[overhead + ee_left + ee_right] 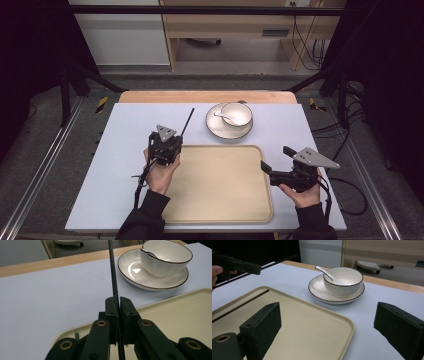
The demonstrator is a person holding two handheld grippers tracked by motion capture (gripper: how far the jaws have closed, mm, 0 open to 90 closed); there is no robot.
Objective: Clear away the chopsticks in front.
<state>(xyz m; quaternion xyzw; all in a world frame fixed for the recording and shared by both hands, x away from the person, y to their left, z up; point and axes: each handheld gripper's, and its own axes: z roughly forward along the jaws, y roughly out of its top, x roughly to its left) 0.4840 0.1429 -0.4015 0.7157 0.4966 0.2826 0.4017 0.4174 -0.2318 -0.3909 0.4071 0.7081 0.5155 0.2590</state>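
At the left: left gripper (pixel 118 302), jaws pinched all but fully together on a thin black rod (pixel 113 272). Held above the near-left corner of the beige tray (pixel 220 200), over the pale table (pixel 115 165), with the free end pointing away toward the plate (pixel 215 127).

To do this carry well, by the look of it:
- Grip firmly, since so slim a rod can swivel or slip between flat pads.
- Travel low and level over the tray.
- Bring the rod down flat before opening, so as not to let it bounce or roll over the rim.
- Steer the long front end clear of the crockery.

On the tray's left side, in the right gripper view, a thin dark line (pixel 239 305): possibly a second rod lying there, possibly a shadow; cannot tell.

Centre, beyond the tray's far edge: plate, with a white bowl (pixel 240 116) standing on it and a spoon (pixel 222 116) leaning in the bowl.

At the right: right gripper (pixel 277 159), jaws spread wide, holding nothing, by the tray's right edge.

Count:
- two grippers
- one rod for certain
- one tray
- one plate
- one bowl
- one spoon
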